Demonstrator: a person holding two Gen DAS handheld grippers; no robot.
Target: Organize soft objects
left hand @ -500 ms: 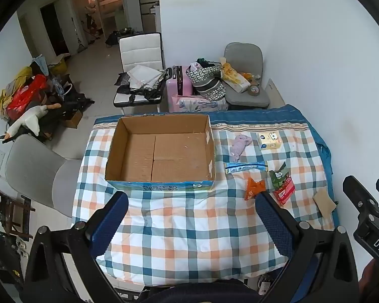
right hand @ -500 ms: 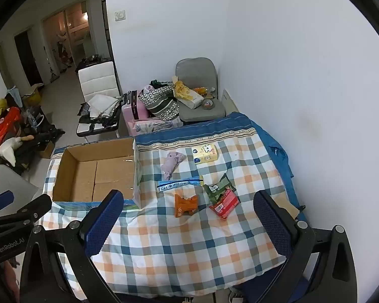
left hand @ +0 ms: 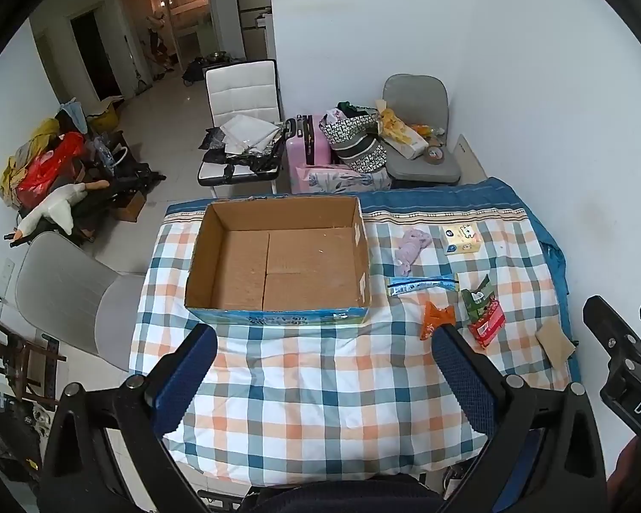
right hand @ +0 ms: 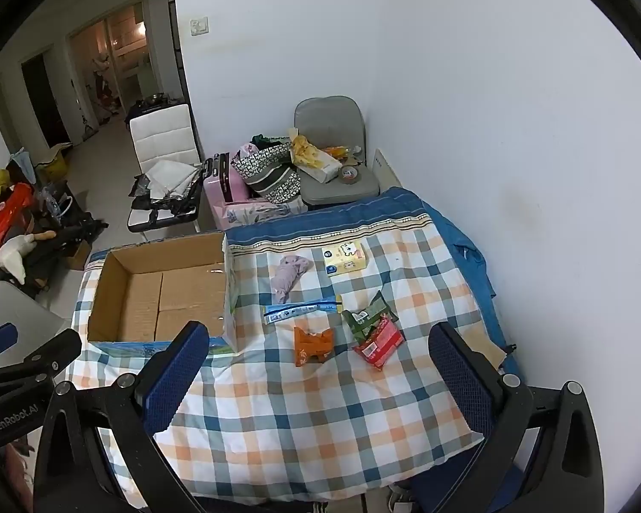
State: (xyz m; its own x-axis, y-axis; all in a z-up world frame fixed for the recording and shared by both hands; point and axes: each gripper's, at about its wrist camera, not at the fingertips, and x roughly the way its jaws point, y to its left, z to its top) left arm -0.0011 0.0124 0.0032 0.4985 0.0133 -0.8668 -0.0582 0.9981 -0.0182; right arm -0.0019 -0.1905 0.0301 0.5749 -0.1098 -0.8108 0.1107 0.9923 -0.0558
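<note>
The left gripper [left hand: 322,352] hung above the near part of the checked cloth [left hand: 320,384] with its fingers [left hand: 188,367] wide apart and nothing between them. Just beyond its fingertips, between the two of them, stood the open box [left hand: 277,312], nothing lying on its cardboard floor. Beyond the right finger lay the soft things: an orange packet [left hand: 436,318] touching the fingertip's edge in the left view, a green packet [left hand: 478,297] overlapping a red packet [left hand: 487,325], a blue strip [left hand: 421,286], a lilac cloth [left hand: 412,246] and a yellow tissue pack [left hand: 461,239] farthest off. The right gripper [right hand: 314,352] also hung with its fingers [right hand: 461,367] spread wide, holding nothing. Between and ahead of them lay the orange packet [right hand: 313,344] and the red packet [right hand: 379,344], with the green packet [right hand: 368,314], blue strip [right hand: 301,311], lilac cloth [right hand: 289,275] and tissue pack [right hand: 345,258] farther on. The box [right hand: 158,295] sat beyond the left fingertip.
</note>
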